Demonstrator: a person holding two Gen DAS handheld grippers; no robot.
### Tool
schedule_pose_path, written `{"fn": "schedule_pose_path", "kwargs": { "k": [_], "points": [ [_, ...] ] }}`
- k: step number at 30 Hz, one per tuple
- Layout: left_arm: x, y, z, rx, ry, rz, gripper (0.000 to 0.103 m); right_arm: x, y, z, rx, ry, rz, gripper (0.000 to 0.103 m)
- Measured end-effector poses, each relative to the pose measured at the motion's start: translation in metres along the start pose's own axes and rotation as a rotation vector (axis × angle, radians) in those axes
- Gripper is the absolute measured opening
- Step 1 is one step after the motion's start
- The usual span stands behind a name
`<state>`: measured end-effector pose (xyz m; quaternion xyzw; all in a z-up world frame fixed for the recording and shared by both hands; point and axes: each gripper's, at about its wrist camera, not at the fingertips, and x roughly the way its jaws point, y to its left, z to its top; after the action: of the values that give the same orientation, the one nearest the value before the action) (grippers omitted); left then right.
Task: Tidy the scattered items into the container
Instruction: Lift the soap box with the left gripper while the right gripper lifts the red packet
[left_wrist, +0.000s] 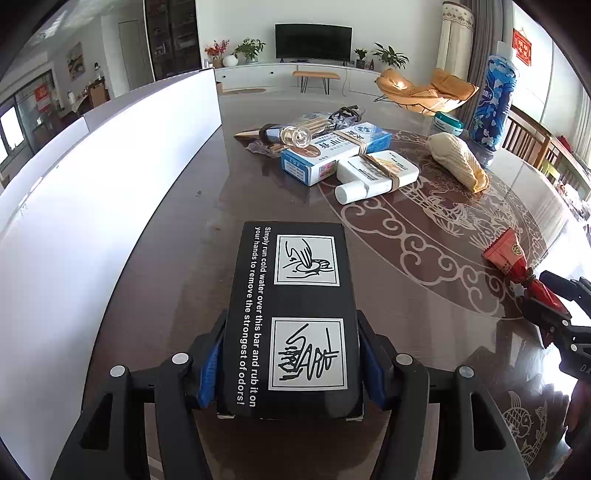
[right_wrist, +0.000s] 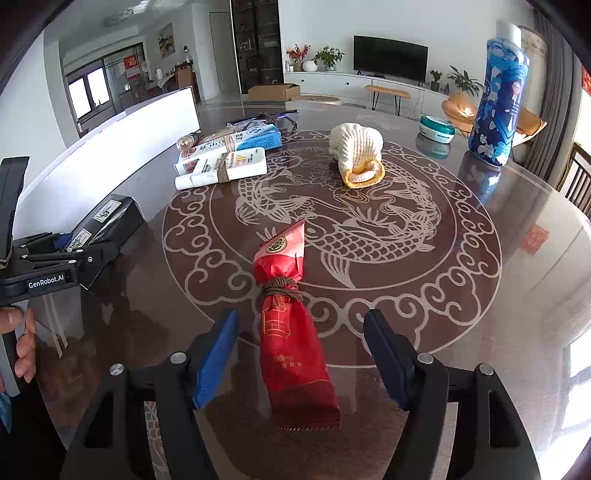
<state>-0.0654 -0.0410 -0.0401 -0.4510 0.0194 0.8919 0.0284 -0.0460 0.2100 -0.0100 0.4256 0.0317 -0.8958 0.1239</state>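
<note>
My left gripper (left_wrist: 291, 363) is shut on a black box (left_wrist: 291, 314) with white print, held low over the table; it also shows in the right wrist view (right_wrist: 107, 218). The white container wall (left_wrist: 92, 192) stands just left of it. My right gripper (right_wrist: 301, 356) is open, its blue pads on either side of a red packet (right_wrist: 288, 321) tied with cord that lies on the table. The red packet also shows in the left wrist view (left_wrist: 509, 254), with the right gripper (left_wrist: 554, 302) at it.
Further back lie a blue-white box (left_wrist: 332, 151), a white bottle (left_wrist: 376, 173), a small glass bottle (left_wrist: 295, 136), bundled sticks, a knitted cloth (right_wrist: 358, 155), a teal tin (right_wrist: 436, 129) and a tall blue can (right_wrist: 498, 99). The round table (right_wrist: 480, 332) has a fish pattern.
</note>
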Motion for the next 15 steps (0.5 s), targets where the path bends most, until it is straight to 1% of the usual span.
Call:
{"fn": "schedule_pose_path", "kwargs": {
  "k": [1, 3, 6, 7, 8, 12, 15],
  "points": [
    [0.001, 0.001, -0.001, -0.007, 0.003, 0.003, 0.080, 0.003, 0.002, 0.001, -0.001, 0.016, -0.001, 0.072],
    [0.001, 0.002, -0.002, -0.011, 0.003, 0.005, 0.082, 0.006, 0.006, 0.002, -0.016, 0.022, -0.022, 0.072],
    [0.002, 0.002, -0.001, -0.010, 0.005, 0.009, 0.085, 0.009, 0.011, 0.002, -0.042, 0.034, -0.041, 0.078],
    [0.002, 0.003, -0.001, -0.015, 0.008, 0.012, 0.088, 0.010, 0.011, 0.002, -0.043, 0.039, -0.046, 0.085],
    [0.004, 0.005, -0.001, -0.022, 0.011, 0.015, 0.092, 0.011, 0.010, 0.002, -0.037, 0.044, -0.048, 0.089],
    [0.008, 0.008, 0.001, -0.044, 0.029, 0.031, 0.102, 0.012, 0.007, 0.002, -0.024, 0.050, -0.049, 0.092],
    [0.009, 0.008, 0.001, -0.047, 0.034, 0.031, 0.103, 0.014, 0.007, 0.002, -0.021, 0.056, -0.050, 0.097]
  ]
}}
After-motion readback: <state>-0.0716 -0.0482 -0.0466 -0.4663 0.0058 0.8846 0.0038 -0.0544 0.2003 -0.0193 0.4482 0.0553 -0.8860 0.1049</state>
